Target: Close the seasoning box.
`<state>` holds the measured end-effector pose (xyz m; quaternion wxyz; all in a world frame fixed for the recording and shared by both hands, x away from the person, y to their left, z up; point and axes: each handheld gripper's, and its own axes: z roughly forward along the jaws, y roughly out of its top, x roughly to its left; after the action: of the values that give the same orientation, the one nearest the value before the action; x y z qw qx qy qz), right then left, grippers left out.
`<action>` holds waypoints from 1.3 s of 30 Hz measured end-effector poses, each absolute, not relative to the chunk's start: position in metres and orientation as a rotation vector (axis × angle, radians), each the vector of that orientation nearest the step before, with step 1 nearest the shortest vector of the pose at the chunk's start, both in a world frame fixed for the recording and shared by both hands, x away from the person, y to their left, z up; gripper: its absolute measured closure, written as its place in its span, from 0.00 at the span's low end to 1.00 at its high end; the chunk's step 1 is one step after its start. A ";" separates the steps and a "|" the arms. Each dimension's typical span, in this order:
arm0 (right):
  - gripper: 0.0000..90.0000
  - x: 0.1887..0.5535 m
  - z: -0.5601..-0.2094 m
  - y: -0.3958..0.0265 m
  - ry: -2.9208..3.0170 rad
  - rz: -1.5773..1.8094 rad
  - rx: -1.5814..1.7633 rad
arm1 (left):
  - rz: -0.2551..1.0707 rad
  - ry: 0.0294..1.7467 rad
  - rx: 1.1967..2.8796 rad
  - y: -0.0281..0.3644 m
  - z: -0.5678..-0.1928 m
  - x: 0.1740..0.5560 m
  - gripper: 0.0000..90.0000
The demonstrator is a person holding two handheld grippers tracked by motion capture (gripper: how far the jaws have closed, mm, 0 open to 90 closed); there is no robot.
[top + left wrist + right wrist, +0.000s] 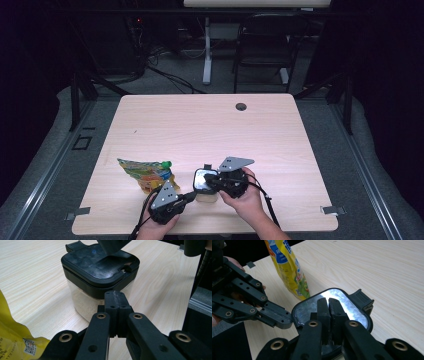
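a small clear container (87, 303) with a black lid (97, 265) sits near the table's (260, 135) front edge, beside a yellow snack bag (145, 174). left gripper (115, 300), pressed together, braces its side; right gripper (329, 308), jaws together, presses the lid. next likely: press the lid fully shut.

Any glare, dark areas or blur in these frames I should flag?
High view: room behind the table is nearly black. Right gripper view: glare whitens the container lid. Left gripper view: the yellow bag at the edge is soft, lid reflections mild.
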<state>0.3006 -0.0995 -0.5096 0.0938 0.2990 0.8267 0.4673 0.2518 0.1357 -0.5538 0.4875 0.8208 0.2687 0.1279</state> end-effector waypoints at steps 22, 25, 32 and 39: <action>0.97 0.299 -0.512 -0.098 2.457 1.384 0.887 | 0.315 0.657 1.994 0.140 -0.553 0.251 1.00; 0.98 0.299 -0.511 -0.098 2.458 1.383 0.887 | 0.319 0.663 1.991 0.141 -0.553 0.251 1.00; 0.97 0.298 -0.510 -0.098 2.456 1.386 0.886 | 0.321 0.663 1.990 0.144 -0.552 0.251 1.00; 0.97 0.298 -0.509 -0.099 2.459 1.379 0.878 | 0.325 0.667 1.985 0.147 -0.551 0.251 1.00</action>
<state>0.2979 -0.0989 -0.5085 0.0943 0.2961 0.8290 0.4650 0.2506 0.1465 -0.5511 0.4892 0.8169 0.2745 0.1338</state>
